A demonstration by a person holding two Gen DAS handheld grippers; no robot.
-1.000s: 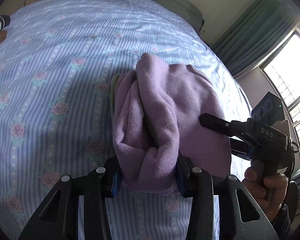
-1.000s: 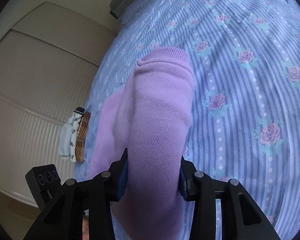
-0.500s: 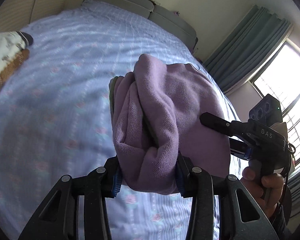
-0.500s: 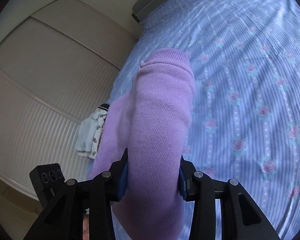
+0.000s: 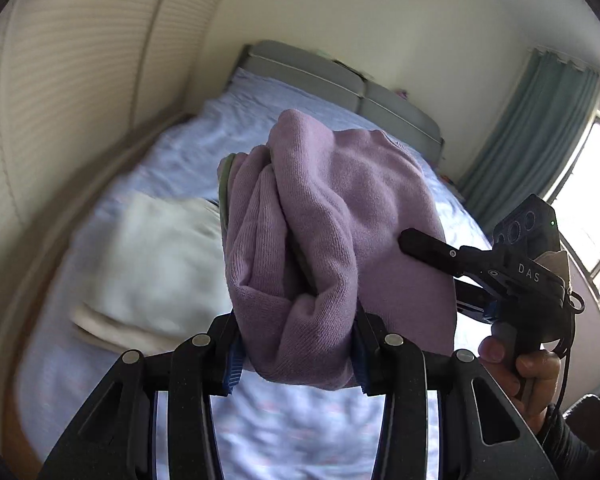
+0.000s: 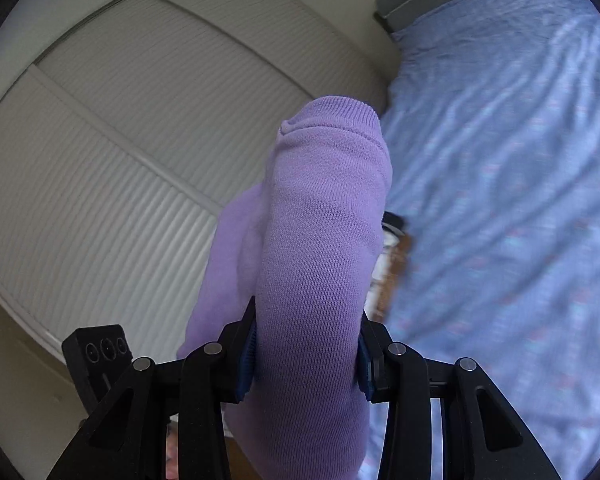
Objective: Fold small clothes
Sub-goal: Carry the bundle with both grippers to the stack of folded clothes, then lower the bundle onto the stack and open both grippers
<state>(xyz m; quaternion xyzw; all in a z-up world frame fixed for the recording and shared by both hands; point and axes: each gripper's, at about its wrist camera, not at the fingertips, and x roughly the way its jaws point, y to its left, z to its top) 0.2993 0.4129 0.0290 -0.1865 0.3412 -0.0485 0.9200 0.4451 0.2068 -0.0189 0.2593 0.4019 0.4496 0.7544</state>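
Observation:
A folded purple knit garment [image 5: 324, 232] hangs in the air above the bed, held between both grippers. My left gripper [image 5: 298, 354] is shut on one bunched end of it. My right gripper [image 6: 306, 350] is shut on the other end [image 6: 316, 248], whose ribbed hem points away from the camera. The right gripper also shows in the left wrist view [image 5: 432, 248], at the garment's right side, with the person's hand under it. A green inner layer shows along the garment's folds.
The bed [image 5: 180, 160] has a blue striped floral sheet [image 6: 500, 200]. A folded white garment [image 5: 156, 264] lies on it at the left, near the ribbed wardrobe doors [image 6: 120, 160]. A grey headboard [image 5: 340, 80] stands at the far end. Curtains and a window are at the right.
Both grippers have lifted and swung the purple garment to the left, toward the wardrobe side. The folded white garment has come into the left wrist view. Both grips are unchanged.

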